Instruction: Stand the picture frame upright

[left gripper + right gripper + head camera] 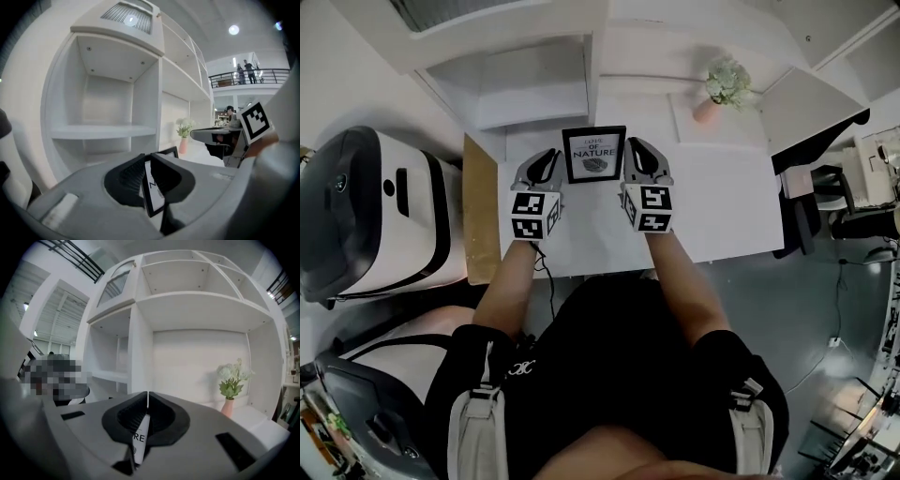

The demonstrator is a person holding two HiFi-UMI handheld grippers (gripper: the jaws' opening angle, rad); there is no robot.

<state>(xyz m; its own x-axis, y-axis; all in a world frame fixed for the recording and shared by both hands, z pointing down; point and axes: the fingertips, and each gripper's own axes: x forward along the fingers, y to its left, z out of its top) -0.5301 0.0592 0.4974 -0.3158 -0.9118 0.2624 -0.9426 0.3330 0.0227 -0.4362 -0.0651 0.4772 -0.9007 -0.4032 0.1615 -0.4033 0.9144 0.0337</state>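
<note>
The picture frame (593,155) is black-edged, with a white print that reads "LOVE OF NATURE". It is held above the white table (722,206), its face turned up toward the head camera. My left gripper (551,161) is shut on its left edge and my right gripper (636,157) on its right edge. In the left gripper view the frame (153,190) stands edge-on between the dark pads of that gripper (149,161). In the right gripper view the frame's thin edge (139,439) is pinched the same way in the right gripper (147,399).
A white shelf unit (544,75) rises straight behind the table. A pink vase of pale flowers (722,89) stands at the back right. A brown board (480,211) lies along the table's left edge, beside a white and black machine (366,216). A black chair (802,202) stands at right.
</note>
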